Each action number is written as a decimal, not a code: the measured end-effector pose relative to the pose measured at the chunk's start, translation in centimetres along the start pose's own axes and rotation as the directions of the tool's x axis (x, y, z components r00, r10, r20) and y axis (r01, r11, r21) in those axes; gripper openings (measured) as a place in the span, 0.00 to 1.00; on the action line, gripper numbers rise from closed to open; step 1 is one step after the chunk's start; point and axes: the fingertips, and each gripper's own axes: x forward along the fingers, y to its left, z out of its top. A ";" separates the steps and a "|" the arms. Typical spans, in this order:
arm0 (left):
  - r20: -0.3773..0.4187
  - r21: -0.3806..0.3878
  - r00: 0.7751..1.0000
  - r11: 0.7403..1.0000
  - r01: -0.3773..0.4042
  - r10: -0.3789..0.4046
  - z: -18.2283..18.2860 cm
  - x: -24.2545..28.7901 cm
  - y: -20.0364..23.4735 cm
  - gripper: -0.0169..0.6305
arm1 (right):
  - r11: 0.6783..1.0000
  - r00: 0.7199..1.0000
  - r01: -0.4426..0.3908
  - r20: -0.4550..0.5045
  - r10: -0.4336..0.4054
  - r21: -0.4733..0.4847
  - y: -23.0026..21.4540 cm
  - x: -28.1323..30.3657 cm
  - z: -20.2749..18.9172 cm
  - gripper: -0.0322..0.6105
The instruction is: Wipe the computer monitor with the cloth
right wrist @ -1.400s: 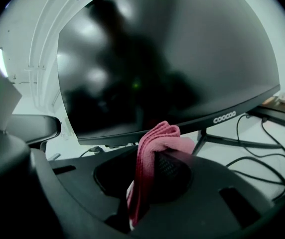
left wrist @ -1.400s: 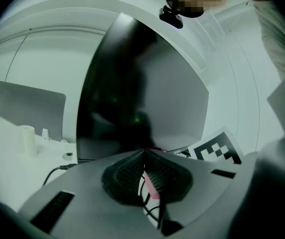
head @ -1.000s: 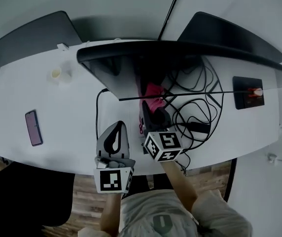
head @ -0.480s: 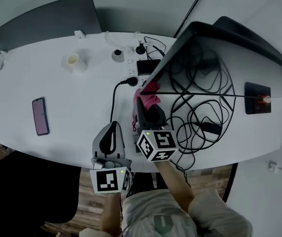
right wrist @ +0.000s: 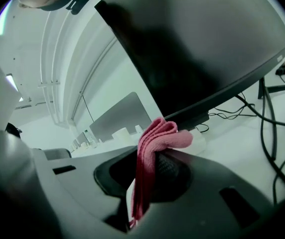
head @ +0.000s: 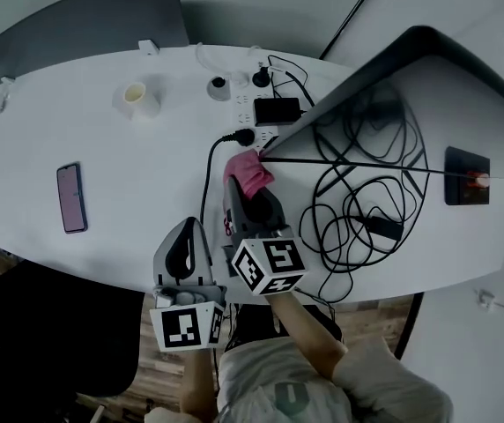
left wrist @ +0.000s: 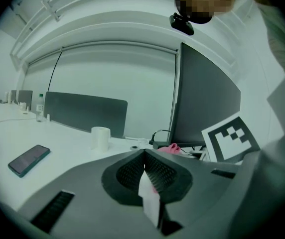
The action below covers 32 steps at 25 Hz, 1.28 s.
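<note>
Cloth [head: 248, 173] pinched tight in right gripper [head: 241, 192] at center frame, just beside monitor [head: 393, 86] corner; left gripper [head: 188, 226] jaws closed, holding nothing.

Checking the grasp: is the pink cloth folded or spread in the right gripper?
Folded: the cloth shows stacked layers, pinched between the right gripper's fingers.

White worktop [head: 129, 174]: dark phone [head: 72, 198] at left, pale cup [head: 138, 99] farther back, black cables [head: 358, 201] tangled below the tilted monitor [head: 437, 86] at right. Pink cloth [head: 248, 171] sits at the right hand-held gripper [head: 250, 196] tip, just beside the monitor's corner; left hand-held gripper [head: 184, 245] is at the near edge.
</note>
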 end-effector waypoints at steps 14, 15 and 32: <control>0.063 0.004 0.997 0.999 -0.052 0.051 3.3 -0.6 1.7 0.05 | 0.998 0.987 0.045 0.152 -0.052 0.046 1.6 0.0 5.9 0.14; 0.066 0.016 0.997 0.999 -0.047 0.046 3.6 -0.6 1.4 0.05 | 0.998 0.985 0.042 0.168 -0.048 0.036 2.0 -0.2 6.6 0.14; 0.203 0.088 0.978 0.994 -0.070 0.051 15.9 -3.1 -1.0 0.05 | 0.993 0.905 -0.096 0.410 0.114 -0.065 10.9 -6.1 22.5 0.14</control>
